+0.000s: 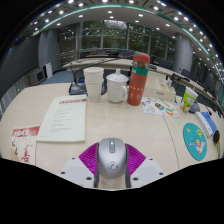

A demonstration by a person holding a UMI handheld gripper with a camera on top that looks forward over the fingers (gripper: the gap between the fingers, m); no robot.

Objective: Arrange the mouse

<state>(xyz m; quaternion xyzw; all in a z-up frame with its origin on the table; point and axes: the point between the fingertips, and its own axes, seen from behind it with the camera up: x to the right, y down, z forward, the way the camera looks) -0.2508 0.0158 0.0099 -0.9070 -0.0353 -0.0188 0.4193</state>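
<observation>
A grey computer mouse (111, 156) sits between my gripper's (111, 161) two fingers, its nose pointing away from me. The purple pads (90, 157) press against both its sides. The mouse is held over the near part of the pale round table (120, 122); whether it rests on the tabletop or hangs above it I cannot tell.
Ahead on the table stand a white cup (94, 81), a white teapot (117, 87) and a red bottle (138, 79). A paper sheet (65, 118) lies left, a red leaflet (22, 143) beside it. A blue round disc (196, 141) lies right, with small items behind it.
</observation>
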